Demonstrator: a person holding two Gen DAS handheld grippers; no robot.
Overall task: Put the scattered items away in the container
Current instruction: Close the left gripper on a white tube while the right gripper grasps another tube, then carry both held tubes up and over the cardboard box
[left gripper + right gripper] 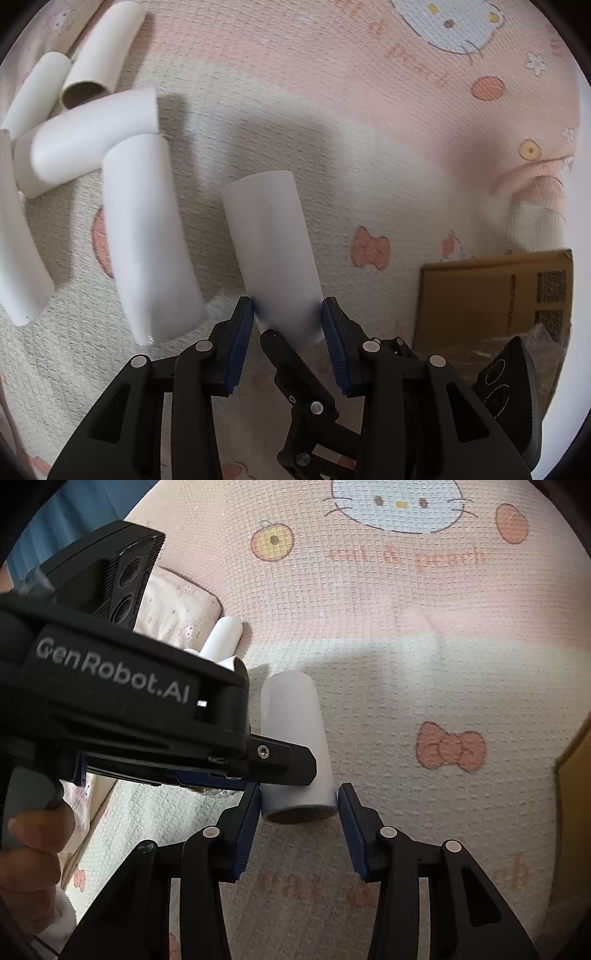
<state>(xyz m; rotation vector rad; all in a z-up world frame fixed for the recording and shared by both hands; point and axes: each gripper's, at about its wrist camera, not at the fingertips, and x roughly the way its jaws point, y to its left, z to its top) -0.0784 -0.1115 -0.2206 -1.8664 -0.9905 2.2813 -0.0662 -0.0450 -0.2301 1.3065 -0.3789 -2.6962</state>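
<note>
A white cardboard tube (271,254) lies on the patterned mat between the blue pads of my left gripper (288,314), which is shut on its near end. The same tube (295,746) shows in the right wrist view, its open end facing me. My right gripper (299,805) is open just in front of that end, with the jaws on either side of it and not pressing. The left gripper body (122,701) crosses the right wrist view on the left. A cardboard box (495,291) stands at the right.
Several more white tubes (147,236) lie scattered and piled (85,140) at the left. More tubes (223,635) lie beside a pink cushion (173,609). The box edge (576,775) shows at the far right. A hand (33,853) holds the left gripper.
</note>
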